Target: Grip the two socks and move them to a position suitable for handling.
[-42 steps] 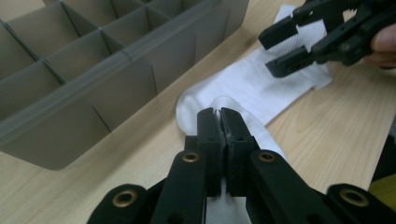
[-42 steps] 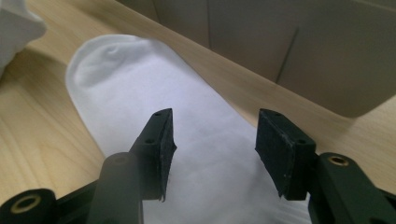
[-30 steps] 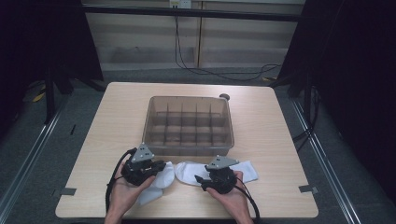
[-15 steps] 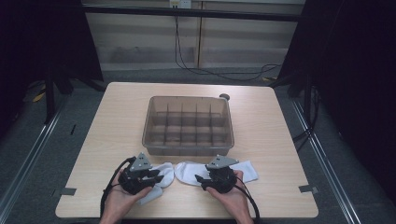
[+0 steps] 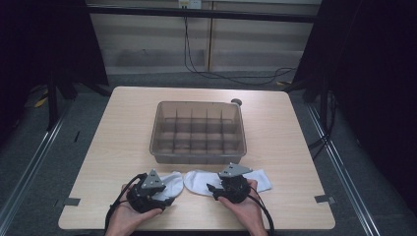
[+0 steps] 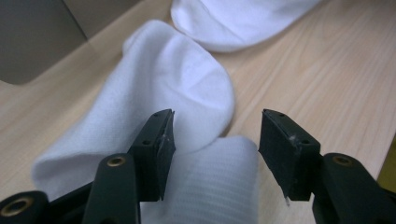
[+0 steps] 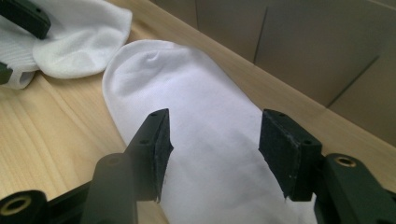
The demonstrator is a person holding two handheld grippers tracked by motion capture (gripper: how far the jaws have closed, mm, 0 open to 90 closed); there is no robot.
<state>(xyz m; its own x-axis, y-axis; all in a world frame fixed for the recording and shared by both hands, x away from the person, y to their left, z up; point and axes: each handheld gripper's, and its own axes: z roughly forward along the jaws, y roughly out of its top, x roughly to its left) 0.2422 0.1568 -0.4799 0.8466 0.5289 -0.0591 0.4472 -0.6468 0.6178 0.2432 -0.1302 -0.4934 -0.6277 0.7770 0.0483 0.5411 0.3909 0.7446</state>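
Two white socks lie on the table (image 5: 118,128) right in front of the divided bin (image 5: 199,130). The left gripper (image 6: 215,140) has just been opening its jaws, with the left sock (image 6: 163,93) lying slack between them, unpinched. The right gripper (image 7: 212,144) hangs wide over the right sock (image 7: 210,140), not gripping it.

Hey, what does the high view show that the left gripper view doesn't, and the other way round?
High view: the whole table, every cell of the brown divided box, both hands, the right tongs over the right sock, and the floor around.

Left gripper view: up close, the left tongs standing open over the left sock's ribbed cuff, pads not pressing it.

Both: two white socks lying on the wooden table in front of the box.
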